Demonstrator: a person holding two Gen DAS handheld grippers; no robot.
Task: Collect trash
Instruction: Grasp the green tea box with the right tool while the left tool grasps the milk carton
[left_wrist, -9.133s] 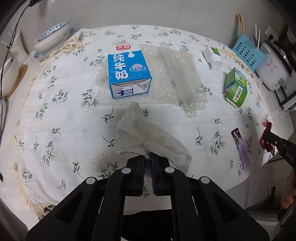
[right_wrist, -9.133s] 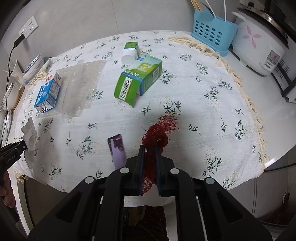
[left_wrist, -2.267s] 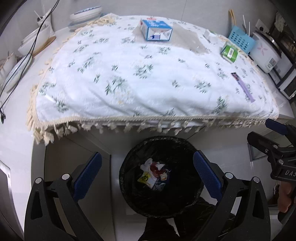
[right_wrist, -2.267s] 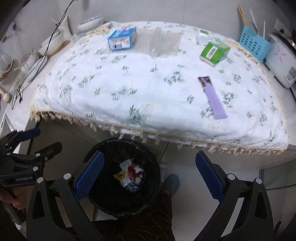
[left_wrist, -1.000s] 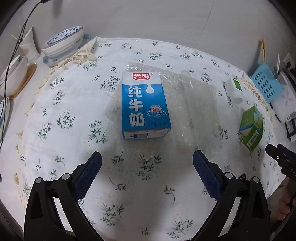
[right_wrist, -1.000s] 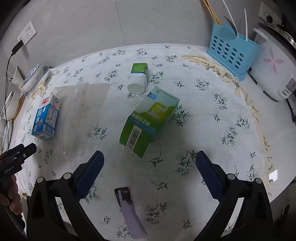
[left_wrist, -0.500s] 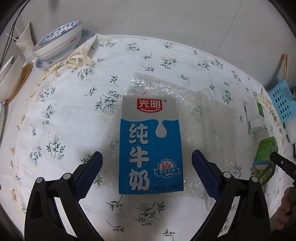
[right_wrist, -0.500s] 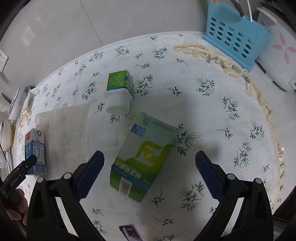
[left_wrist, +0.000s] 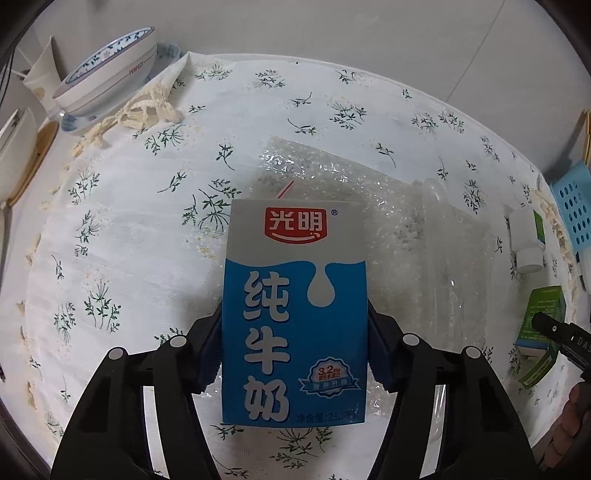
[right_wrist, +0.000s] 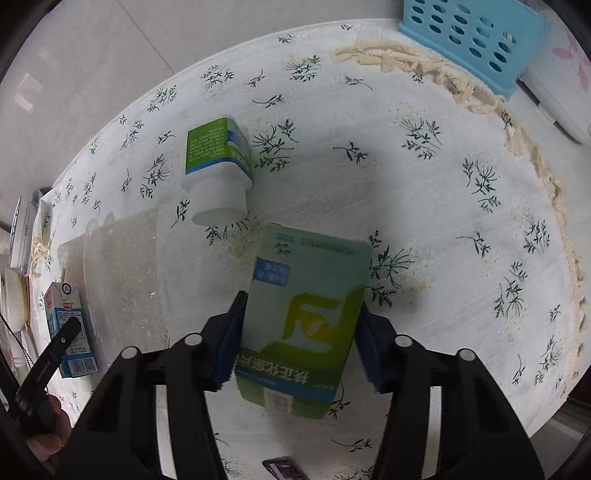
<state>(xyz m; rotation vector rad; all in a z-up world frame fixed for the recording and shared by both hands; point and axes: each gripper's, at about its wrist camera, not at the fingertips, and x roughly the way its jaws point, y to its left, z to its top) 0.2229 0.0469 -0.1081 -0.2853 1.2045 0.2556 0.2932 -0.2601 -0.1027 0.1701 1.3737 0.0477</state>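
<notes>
Left gripper (left_wrist: 294, 349): my jaws are closing on the milk carton (left_wrist: 294, 314), pads against both its sides.
Milk carton: lying flat on the bubble wrap (left_wrist: 413, 236), on the tablecloth (left_wrist: 122, 221).
Right gripper (right_wrist: 297, 343): my jaws are closing on the green box (right_wrist: 301, 321), pads at its sides.
Green box: lying on the cloth, just beside the white bottle (right_wrist: 218, 170).
Purple wrapper (right_wrist: 284, 469): at the near edge.
</notes>
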